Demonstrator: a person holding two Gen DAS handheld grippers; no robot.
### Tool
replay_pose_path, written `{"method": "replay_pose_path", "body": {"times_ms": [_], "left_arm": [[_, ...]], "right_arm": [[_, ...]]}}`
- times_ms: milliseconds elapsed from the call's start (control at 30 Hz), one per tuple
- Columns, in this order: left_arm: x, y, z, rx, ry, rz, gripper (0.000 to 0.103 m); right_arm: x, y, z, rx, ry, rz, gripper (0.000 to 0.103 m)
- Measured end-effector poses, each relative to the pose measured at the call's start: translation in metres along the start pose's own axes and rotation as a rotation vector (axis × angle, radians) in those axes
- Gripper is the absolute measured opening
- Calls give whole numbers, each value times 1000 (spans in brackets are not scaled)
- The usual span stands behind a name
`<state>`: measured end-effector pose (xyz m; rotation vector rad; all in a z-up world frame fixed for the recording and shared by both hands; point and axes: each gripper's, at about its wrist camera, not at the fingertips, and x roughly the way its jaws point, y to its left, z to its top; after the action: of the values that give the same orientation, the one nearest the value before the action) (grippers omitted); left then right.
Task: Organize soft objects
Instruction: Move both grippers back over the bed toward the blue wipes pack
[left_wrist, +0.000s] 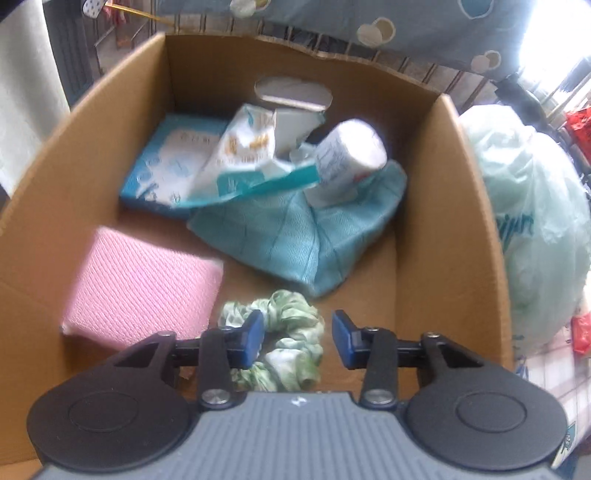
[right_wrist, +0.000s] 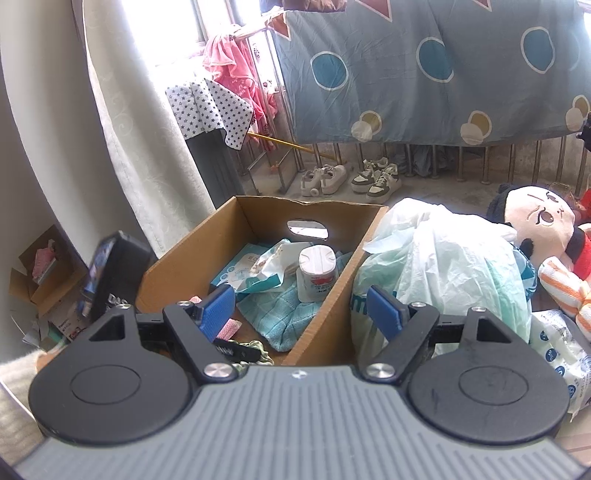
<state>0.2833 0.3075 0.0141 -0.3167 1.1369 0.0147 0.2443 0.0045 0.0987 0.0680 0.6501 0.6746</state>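
The left gripper (left_wrist: 298, 339) hangs inside the cardboard box (left_wrist: 454, 206), jaws apart and clamped on nothing; a green scrunchie (left_wrist: 291, 350) lies on the box floor just under them, beside a pink sponge (left_wrist: 144, 284). To finish this drop cleanly, lift straight up so the pads do not snag the scrunchie. The right gripper (right_wrist: 301, 310) waits wide apart and empty, near a plastic bag (right_wrist: 443, 266).

Barely any print legible. On the pale green plastic bag (left_wrist: 532, 221), blue letters cut short, too partial to read. On the black object (right_wrist: 110, 284) left of the cardboard box (right_wrist: 177, 258), white letters resembling "DAS". Print on the wipes packets (left_wrist: 236, 155) blurred beyond reading.
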Motion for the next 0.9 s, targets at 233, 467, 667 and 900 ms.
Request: {"method": "replay_pose_path", "body": {"times_ms": [233,467,667,900], "left_arm": [[-41,3,1,-34,-78,-32,45],[-118,-68,-43,253,-327,136,48],[-136,-148,-72,382,-365,-34,48],[-77,-235,-63,285,-175,-298,56]], "right_arm": [[-39,-20,-5,2,-51,7,79],[-114,-96,-46,46,-111,-52,80],[-140,-141,-93,-61,-116,-251,84],[-153,-200,-126,102,-103,-323,86]]}}
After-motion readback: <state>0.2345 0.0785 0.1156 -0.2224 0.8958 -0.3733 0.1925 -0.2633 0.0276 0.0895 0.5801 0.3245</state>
